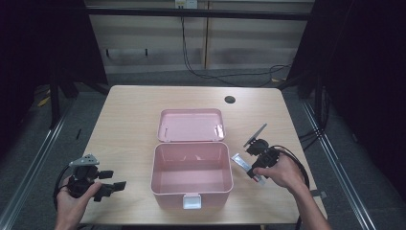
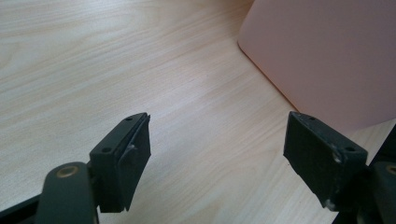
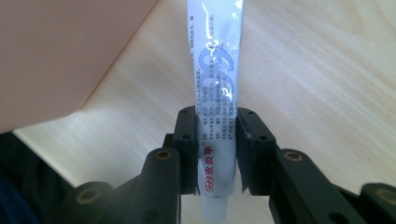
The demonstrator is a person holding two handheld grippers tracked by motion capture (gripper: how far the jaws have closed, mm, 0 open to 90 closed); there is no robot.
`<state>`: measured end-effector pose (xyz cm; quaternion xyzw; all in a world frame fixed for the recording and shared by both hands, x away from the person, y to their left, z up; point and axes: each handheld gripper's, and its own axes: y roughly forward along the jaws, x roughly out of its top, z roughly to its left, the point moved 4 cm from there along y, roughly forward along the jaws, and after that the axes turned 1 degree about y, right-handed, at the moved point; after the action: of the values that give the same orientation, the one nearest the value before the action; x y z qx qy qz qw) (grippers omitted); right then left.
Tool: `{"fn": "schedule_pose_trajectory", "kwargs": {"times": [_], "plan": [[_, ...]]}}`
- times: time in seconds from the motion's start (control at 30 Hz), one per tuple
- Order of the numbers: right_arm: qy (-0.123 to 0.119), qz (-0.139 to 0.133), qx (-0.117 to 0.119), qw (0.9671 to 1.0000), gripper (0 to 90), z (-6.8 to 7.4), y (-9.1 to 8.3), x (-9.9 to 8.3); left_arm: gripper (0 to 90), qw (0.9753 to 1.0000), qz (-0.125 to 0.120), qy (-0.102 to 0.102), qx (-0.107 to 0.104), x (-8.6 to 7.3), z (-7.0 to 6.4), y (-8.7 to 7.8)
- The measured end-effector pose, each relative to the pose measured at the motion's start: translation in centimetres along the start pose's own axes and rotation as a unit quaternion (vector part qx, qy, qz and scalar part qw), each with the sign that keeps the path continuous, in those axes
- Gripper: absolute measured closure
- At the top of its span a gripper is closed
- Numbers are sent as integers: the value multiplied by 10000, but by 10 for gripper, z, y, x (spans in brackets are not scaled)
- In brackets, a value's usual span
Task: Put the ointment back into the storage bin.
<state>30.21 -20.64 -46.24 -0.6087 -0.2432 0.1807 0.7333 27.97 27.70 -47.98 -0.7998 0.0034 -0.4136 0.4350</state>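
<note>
Between the right tool's (image 3: 215, 149) jaws, the tube's (image 3: 215, 70) label is half covered.

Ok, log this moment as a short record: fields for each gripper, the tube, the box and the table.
left gripper: open, holds nothing, over the table left of the box
right gripper: shut on the ointment tube
ointment tube: white, printed, clamped near its cap end, right of the box
pink storage box: open, inside looks bare, lid laid back behind it, white latch at the front
table: light wood
</note>
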Motion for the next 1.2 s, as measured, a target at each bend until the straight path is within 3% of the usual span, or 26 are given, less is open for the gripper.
{"fn": "schedule_pose_trajectory", "kwargs": {"times": [0.3,0.37,0.63,0.93,1.13,1.2], "plan": [[-201,-9,-83,9998,720,-4,-13,-8,229,10000,-1,8,-7,0,0,0],[-342,-77,-50,9994,720,-4,-19,-11,229,10000,-3,11,9,0,0,0],[-586,77,-5,9982,719,-2,-29,-18,229,10000,-12,-6,1,0,0,0],[-741,-140,239,9969,719,-2,-47,-22,229,10000,-23,-4,-4,0,1,0],[-834,-197,199,9961,719,0,-58,-24,229,10000,-21,-3,-2,0,1,0],[-839,-359,125,9957,719,-1,-66,-23,229,10000,-20,1,0,0,1,0]]}}
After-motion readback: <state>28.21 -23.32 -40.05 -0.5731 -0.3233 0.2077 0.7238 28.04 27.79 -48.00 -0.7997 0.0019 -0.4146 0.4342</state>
